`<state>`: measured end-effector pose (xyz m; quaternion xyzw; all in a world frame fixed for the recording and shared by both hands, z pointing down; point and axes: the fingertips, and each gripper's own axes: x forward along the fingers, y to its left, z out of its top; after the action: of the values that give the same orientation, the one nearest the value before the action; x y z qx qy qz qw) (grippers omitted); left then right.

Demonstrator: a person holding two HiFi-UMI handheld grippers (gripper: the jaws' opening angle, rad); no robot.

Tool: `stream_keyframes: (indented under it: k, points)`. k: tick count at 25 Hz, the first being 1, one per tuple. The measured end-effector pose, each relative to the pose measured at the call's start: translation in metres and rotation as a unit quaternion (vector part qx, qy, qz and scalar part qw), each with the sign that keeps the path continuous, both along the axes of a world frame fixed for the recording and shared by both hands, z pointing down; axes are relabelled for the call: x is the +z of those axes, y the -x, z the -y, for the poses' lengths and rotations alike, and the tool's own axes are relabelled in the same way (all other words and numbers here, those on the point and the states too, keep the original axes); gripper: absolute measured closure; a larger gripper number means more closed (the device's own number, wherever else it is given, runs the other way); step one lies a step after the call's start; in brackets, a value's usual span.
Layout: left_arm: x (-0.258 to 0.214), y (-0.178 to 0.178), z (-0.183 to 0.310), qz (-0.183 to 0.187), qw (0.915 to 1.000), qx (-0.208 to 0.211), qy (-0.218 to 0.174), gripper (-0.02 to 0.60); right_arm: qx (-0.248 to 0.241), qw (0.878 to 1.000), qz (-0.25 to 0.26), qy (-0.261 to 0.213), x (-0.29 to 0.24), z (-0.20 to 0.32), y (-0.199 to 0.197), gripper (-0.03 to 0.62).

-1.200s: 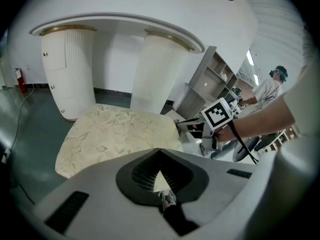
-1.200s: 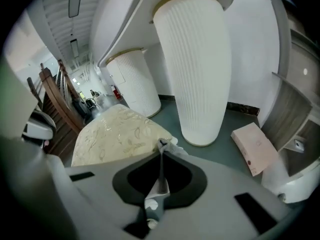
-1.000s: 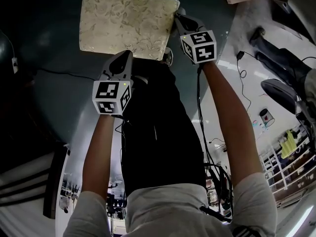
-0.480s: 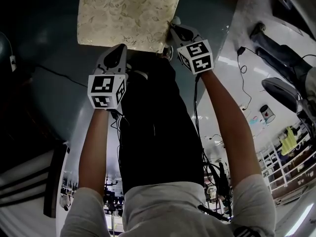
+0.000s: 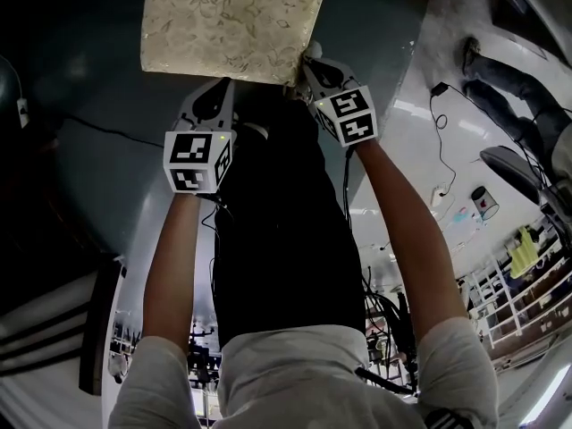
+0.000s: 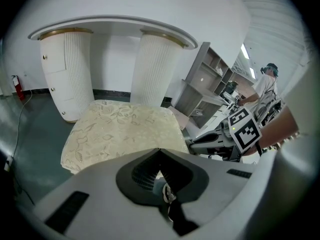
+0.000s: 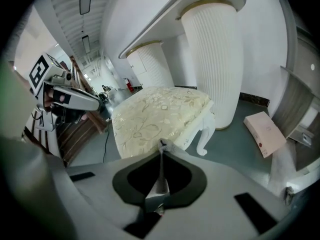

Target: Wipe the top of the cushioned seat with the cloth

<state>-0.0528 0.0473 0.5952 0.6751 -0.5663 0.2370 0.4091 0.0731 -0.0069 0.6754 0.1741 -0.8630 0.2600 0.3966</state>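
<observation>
The cushioned seat (image 5: 232, 21), a low stool with a cream leaf-patterned top and white carved legs, stands on the dark floor in front of me. It also shows in the left gripper view (image 6: 120, 131) and the right gripper view (image 7: 155, 111). My left gripper (image 5: 217, 88) hangs just short of the seat's near edge, its jaws pressed together with nothing between them (image 6: 159, 151). My right gripper (image 5: 307, 59) is by the seat's near right corner, its jaws meeting in a thin line (image 7: 161, 145). No cloth shows in any view.
White fluted pedestals (image 6: 65, 69) (image 7: 215, 59) carry a counter right behind the seat. A pink box (image 7: 265, 131) lies on the floor to the right. Cables (image 5: 438, 132) trail over the pale floor. Grey shelving (image 6: 205, 84) and a standing person (image 6: 267, 84) are beyond.
My right gripper has slid left, in toward the seat's near right corner. The left gripper has hardly moved. Both stay shut.
</observation>
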Motion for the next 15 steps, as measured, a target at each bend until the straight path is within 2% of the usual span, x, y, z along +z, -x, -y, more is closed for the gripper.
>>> stream_keyframes:
  k: [6,15]
  points:
    - [-0.001,0.002,-0.008,-0.001,1.0,0.003,-0.001,0.568,-0.003,1.0,-0.008,0.014,0.001,-0.035,0.002,0.576]
    - [0.004,0.013,-0.024,-0.004,1.0,-0.006,0.003,0.568,0.033,0.999,-0.028,0.009,-0.004,-0.057,0.004,0.576]
